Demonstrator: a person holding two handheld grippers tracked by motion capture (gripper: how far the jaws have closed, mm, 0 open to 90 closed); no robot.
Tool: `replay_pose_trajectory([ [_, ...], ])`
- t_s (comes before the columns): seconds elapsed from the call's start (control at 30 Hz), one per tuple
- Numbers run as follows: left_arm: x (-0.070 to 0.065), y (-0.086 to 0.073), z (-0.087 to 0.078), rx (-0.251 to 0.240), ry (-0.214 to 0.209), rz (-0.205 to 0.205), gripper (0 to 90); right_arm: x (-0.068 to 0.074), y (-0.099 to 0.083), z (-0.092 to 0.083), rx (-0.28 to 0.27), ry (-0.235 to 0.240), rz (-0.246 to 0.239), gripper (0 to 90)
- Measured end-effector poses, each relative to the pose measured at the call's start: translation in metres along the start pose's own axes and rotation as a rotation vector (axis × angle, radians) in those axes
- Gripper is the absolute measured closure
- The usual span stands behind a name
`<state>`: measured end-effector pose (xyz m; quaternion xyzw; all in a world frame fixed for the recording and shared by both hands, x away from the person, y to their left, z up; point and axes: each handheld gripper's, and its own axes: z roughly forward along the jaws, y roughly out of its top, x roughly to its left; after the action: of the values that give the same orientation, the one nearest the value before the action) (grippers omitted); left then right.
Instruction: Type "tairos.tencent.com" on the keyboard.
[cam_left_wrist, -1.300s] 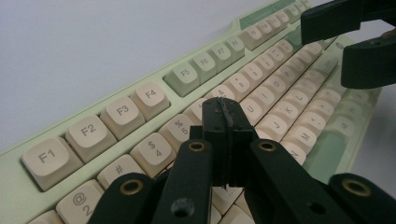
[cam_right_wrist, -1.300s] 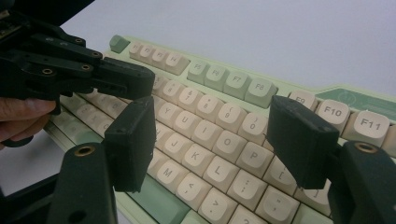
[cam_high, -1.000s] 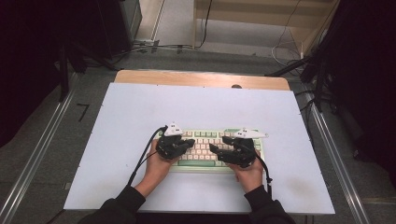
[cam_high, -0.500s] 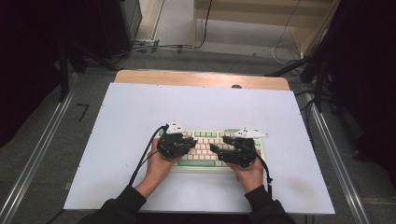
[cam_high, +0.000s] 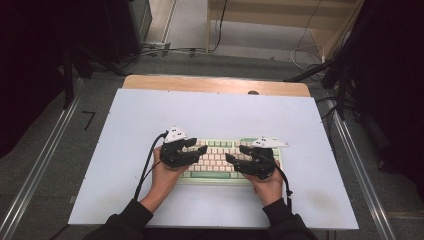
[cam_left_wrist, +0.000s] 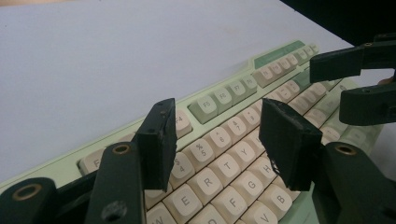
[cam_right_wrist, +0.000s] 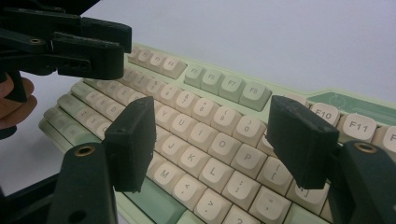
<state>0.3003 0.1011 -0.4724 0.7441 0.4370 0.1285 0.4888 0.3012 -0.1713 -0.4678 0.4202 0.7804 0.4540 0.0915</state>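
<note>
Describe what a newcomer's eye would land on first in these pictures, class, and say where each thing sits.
First comes the pale green keyboard with cream keys, lying near the front of the white table. Above it hover two sets of black tongs: the left tongs over its left half, jaws just opened with nothing between them, and the right tongs over its right half, also open and empty.

a pale green plastic keyboard carries cream keycaps with grey letters and a few darker green keys. the two black grippers bear grey three-cornered plates. the flat table sheet is pale lavender-white, its far edge bare tan wood.
</note>
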Motion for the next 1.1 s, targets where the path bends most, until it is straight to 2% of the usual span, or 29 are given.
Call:
replay_pose_trajectory([
  [0.23, 0.001, -0.001, -0.005, -0.019, 0.003, -0.008, 47.0, 0.000, 0.000, 0.000, -0.001, -0.001, -0.002, 31.2],
  [0.37, 0.002, -0.003, -0.009, -0.031, 0.022, -0.016, 42.9, 0.000, 0.000, -0.001, -0.002, -0.003, -0.002, 31.4],
  [0.53, 0.007, -0.007, -0.018, -0.057, 0.038, -0.044, 40.6, 0.000, 0.000, -0.002, -0.001, -0.007, -0.007, 32.9],
  [0.63, 0.011, -0.011, -0.024, -0.059, 0.046, -0.053, 38.6, 0.000, 0.000, -0.003, -0.004, -0.003, -0.013, 38.8],
  [0.77, 0.018, -0.016, -0.031, -0.061, 0.080, -0.060, 35.0, 0.002, -0.001, -0.005, -0.002, 0.012, -0.032, 52.1],
  [0.97, 0.026, -0.022, -0.041, -0.093, 0.111, -0.087, 35.2, 0.006, -0.003, -0.008, 0.016, 0.015, -0.057, 83.6],
  [1.0, 0.027, -0.023, -0.042, -0.097, 0.116, -0.089, 35.2, 0.007, -0.003, -0.009, 0.019, 0.013, -0.063, 86.6],
  [1.1, 0.028, -0.025, -0.044, -0.100, 0.120, -0.095, 35.2, 0.008, -0.003, -0.011, 0.018, 0.015, -0.072, 87.4],
])
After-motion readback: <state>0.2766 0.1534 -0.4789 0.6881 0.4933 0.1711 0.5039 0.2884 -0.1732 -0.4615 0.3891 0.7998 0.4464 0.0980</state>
